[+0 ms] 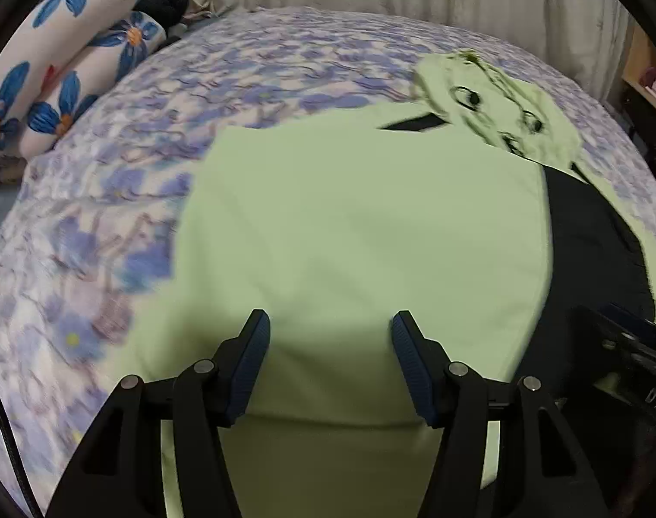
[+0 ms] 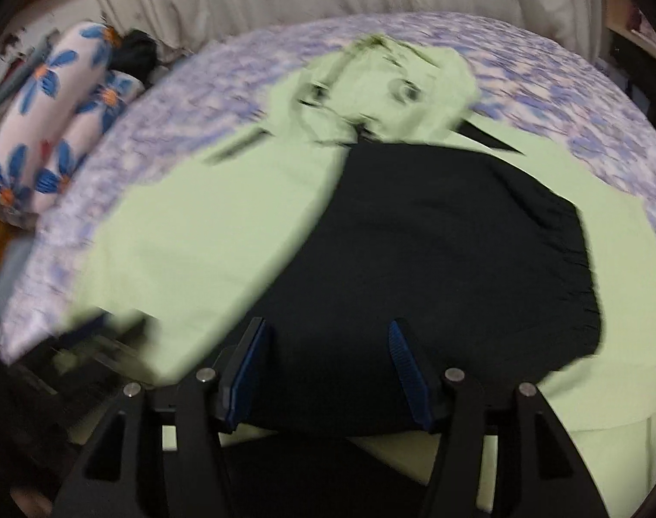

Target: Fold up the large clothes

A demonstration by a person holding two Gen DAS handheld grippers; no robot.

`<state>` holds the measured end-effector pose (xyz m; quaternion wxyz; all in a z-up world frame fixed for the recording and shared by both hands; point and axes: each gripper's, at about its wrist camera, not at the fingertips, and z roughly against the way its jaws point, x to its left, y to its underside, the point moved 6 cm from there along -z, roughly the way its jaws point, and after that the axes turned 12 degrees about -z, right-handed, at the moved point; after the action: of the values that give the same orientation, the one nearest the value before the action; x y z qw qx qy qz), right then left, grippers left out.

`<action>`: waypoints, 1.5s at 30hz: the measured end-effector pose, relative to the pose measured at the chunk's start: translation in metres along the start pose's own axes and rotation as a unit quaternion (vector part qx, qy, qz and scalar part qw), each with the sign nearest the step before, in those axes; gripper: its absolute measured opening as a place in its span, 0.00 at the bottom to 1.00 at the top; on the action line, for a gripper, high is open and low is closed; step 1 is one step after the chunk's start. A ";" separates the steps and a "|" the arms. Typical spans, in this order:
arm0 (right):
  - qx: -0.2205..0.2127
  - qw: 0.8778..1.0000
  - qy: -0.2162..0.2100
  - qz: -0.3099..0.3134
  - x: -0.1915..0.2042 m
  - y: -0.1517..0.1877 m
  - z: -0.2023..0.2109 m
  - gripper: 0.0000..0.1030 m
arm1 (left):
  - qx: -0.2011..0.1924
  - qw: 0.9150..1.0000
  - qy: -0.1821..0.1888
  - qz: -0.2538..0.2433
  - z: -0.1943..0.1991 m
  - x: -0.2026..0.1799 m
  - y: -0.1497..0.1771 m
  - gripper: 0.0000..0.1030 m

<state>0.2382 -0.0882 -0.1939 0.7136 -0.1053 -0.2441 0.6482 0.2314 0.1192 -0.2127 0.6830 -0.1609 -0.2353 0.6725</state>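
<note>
Our left gripper [image 1: 330, 323] hangs with jaws apart and nothing between them over the pale green half of the hooded garment [image 1: 349, 237]; our right gripper [image 2: 326, 332] stands equally parted and empty over its black panel [image 2: 436, 259]. The garment lies spread on the bed [image 1: 112, 151], covering most of the floral sheet, its hood [image 1: 496, 103] crumpled at the end away from us. We judge the cloth soft, light and limp, so it should drape when lifted; the near hem corners look best to grip. Flowered pillows [image 1: 69, 43] lie beyond the garment's left edge.
</note>
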 end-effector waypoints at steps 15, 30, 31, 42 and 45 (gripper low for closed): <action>-0.054 0.995 0.018 -0.078 -0.076 -0.024 0.049 0.31 | 0.014 0.998 -0.046 0.030 -0.007 0.058 -0.002 0.58; -0.048 0.993 -0.002 -0.107 -0.076 0.014 0.084 0.31 | -0.010 0.999 -0.021 0.035 0.067 0.044 0.014 0.69; -0.047 0.993 -0.004 -0.108 -0.076 0.018 0.088 0.31 | -0.012 0.999 -0.020 0.034 0.072 0.043 0.016 0.70; -0.068 0.991 -0.012 -0.112 -0.077 0.049 0.134 0.41 | -0.034 0.999 -0.017 0.026 0.131 0.038 0.046 0.85; -0.077 0.991 -0.012 -0.108 -0.077 0.056 0.148 0.41 | -0.038 0.999 -0.016 0.026 0.146 0.038 0.054 0.88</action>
<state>0.1143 -0.1806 -0.1091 0.7661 -0.1249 -0.3116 0.5481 0.1071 0.1454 -0.1156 0.6549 -0.1818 -0.2673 0.6831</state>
